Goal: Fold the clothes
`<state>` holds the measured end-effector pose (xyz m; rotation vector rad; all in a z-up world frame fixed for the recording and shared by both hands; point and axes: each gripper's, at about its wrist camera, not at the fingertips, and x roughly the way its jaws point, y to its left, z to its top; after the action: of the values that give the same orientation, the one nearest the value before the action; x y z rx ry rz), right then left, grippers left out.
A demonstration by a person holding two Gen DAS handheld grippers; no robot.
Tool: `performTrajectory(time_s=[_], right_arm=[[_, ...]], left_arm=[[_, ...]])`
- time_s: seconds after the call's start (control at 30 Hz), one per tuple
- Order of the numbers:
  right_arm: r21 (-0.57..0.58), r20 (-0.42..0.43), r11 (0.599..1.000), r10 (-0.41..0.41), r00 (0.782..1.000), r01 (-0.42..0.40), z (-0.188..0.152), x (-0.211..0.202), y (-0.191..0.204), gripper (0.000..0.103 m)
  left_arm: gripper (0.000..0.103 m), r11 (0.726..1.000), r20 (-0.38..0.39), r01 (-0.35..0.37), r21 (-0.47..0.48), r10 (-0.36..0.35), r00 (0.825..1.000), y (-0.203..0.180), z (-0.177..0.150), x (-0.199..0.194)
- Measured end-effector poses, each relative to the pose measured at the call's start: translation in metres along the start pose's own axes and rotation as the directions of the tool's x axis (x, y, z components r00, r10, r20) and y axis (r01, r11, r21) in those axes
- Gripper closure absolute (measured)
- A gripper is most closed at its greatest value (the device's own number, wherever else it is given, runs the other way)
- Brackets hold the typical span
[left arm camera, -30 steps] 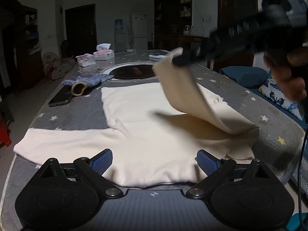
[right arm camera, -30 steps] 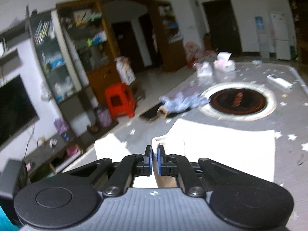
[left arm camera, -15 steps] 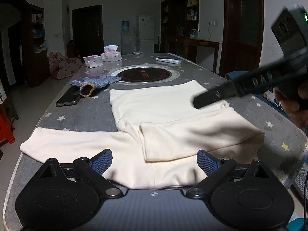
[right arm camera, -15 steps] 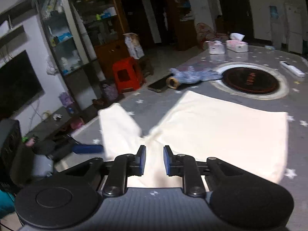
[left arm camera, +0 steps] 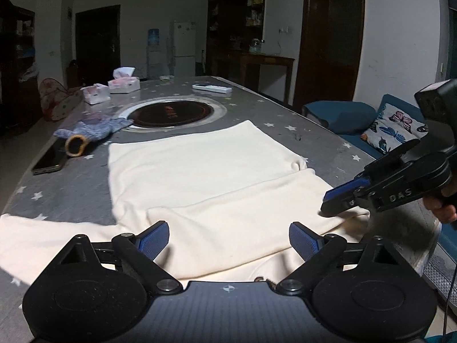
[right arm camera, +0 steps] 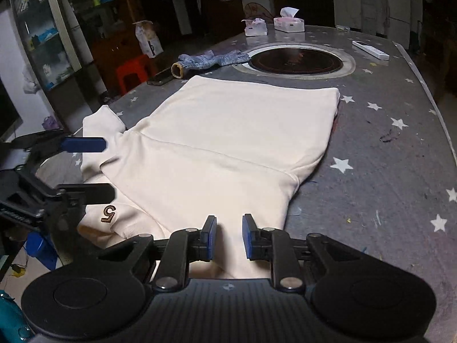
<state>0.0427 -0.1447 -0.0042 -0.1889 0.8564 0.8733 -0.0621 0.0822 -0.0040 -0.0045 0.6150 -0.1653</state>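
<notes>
"DAS" on right gripper; brown "5" on cream garment.

cream long-sleeve top lies flat on the star-print table just short of its round inset burner, one sleeve folded across the body, other sleeve still out sideways toward the table edge

Black grippers, blue ribbed pads, silver pivot screws, "DAS" lettering.

The cream sweater has its left sleeve cut off at the frame edge; its collar hides behind the left gripper.
</notes>
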Motion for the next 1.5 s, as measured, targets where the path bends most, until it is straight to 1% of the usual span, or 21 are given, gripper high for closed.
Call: performTrajectory(time_s=[0.1, 0.2, 0.33, 0.47, 0.57, 0.67, 0.7, 0.77, 0.83, 0.93, 1.0, 1.07, 1.13, 1.2, 1.27, 1.3, 1.33, 1.37, 1.4, 1.43, 1.5], right_arm=[[-0.005, 0.031, 1.0, -0.003, 1.0, 0.004, 0.007, -0.006, -0.002, 0.084], [0.0, 0.065, 1.0, -0.003, 0.998, 0.003, 0.018, -0.005, -0.006, 0.084], [0.019, 0.052, 1.0, -0.004, 0.999, 0.003, 0.025, 0.012, -0.013, 0.083], [0.028, 0.037, 1.0, -0.001, 0.999, 0.0, 0.021, 0.019, -0.018, 0.083], [0.034, 0.027, 0.999, 0.0, 1.0, -0.001, 0.02, 0.023, -0.021, 0.083], [0.026, 0.025, 1.0, -0.001, 1.0, 0.0, 0.02, 0.024, -0.019, 0.08], [0.023, 0.025, 1.0, 0.0, 1.0, 0.0, 0.02, 0.024, -0.018, 0.077], [0.014, 0.024, 1.0, -0.001, 1.0, 0.001, 0.02, 0.024, -0.016, 0.074], [-0.001, 0.023, 1.0, -0.006, 1.0, 0.006, 0.02, 0.025, -0.013, 0.069], [-0.02, 0.026, 1.0, -0.011, 1.0, 0.012, 0.02, 0.024, -0.008, 0.065], [-0.032, 0.029, 0.999, -0.014, 0.999, 0.015, 0.021, 0.024, -0.005, 0.063], [-0.039, 0.032, 0.999, -0.017, 0.999, 0.018, 0.021, 0.023, -0.003, 0.062], [-0.042, 0.033, 0.999, -0.019, 0.999, 0.02, 0.021, 0.023, -0.001, 0.062], [-0.045, 0.035, 0.999, -0.021, 0.999, 0.022, 0.022, 0.022, 0.0, 0.062], [-0.051, 0.037, 0.998, -0.022, 0.999, 0.024, 0.021, 0.021, 0.002, 0.062], [-0.054, 0.037, 0.998, -0.022, 0.999, 0.024, 0.021, 0.02, 0.003, 0.062], [-0.058, 0.037, 0.998, -0.022, 0.999, 0.024, 0.02, 0.02, 0.004, 0.062], [-0.062, 0.036, 0.998, -0.022, 0.999, 0.024, 0.02, 0.02, 0.005, 0.062], [-0.066, 0.035, 0.998, -0.022, 0.999, 0.024, 0.019, 0.02, 0.006, 0.062], [-0.069, 0.035, 0.997, -0.023, 0.999, 0.025, 0.019, 0.019, 0.007, 0.062], [-0.071, 0.036, 0.997, -0.024, 0.999, 0.027, 0.019, 0.019, 0.009, 0.062]], left_arm=[[0.015, 1.0, -0.007, 0.02, -0.02, -0.02, 1.0, 0.005, 0.003, 0.008], [0.017, 0.998, -0.01, 0.028, -0.059, -0.028, 1.0, 0.012, 0.007, 0.017], [0.019, 0.994, -0.024, 0.024, -0.105, -0.027, 0.999, 0.023, 0.01, 0.027], [0.023, 0.993, -0.054, -0.007, -0.114, 0.0, 0.999, 0.033, 0.005, 0.034], [0.025, 0.993, -0.047, -0.018, -0.118, 0.013, 0.999, 0.036, 0.002, 0.028], [0.025, 0.987, -0.034, -0.043, -0.156, 0.038, 0.999, 0.045, -0.001, 0.017], [0.025, 0.984, -0.028, -0.058, -0.17, 0.054, 0.998, 0.049, -0.003, 0.012], [0.025, 0.976, -0.015, -0.1, -0.195, 0.099, 0.995, 0.058, -0.006, 0.002], [0.025, 0.962, -0.008, -0.155, -0.223, 0.157, 0.988, 0.068, -0.008, -0.007], [0.025, 0.926, -0.008, -0.251, -0.282, 0.26, 0.966, 0.092, -0.009, -0.016], [0.025, 0.894, -0.016, -0.317, -0.317, 0.329, 0.944, 0.108, -0.011, -0.021], [0.025, 0.85, -0.028, -0.386, -0.358, 0.404, 0.914, 0.126, -0.014, -0.027], [0.025, 0.8, -0.044, -0.448, -0.4, 0.472, 0.881, 0.145, -0.018, -0.033], [0.025, 0.746, -0.063, -0.495, -0.445, 0.525, 0.849, 0.164, -0.023, -0.037], [0.03, 0.693, -0.088, -0.535, -0.482, 0.57, 0.817, 0.182, -0.028, -0.04], [0.031, 0.67, -0.102, -0.55, -0.498, 0.585, 0.805, 0.191, -0.03, -0.04], [0.037, 0.656, -0.115, -0.557, -0.509, 0.59, 0.8, 0.198, -0.033, -0.04], [0.044, 0.648, -0.126, -0.557, -0.52, 0.587, 0.8, 0.204, -0.035, -0.039], [0.047, 0.643, -0.134, -0.551, -0.532, 0.579, 0.804, 0.21, -0.037, -0.038], [0.054, 0.641, -0.135, -0.546, -0.54, 0.574, 0.808, 0.213, -0.039, -0.038], [0.059, 0.641, -0.13, -0.539, -0.546, 0.57, 0.811, 0.219, -0.042, -0.038]])
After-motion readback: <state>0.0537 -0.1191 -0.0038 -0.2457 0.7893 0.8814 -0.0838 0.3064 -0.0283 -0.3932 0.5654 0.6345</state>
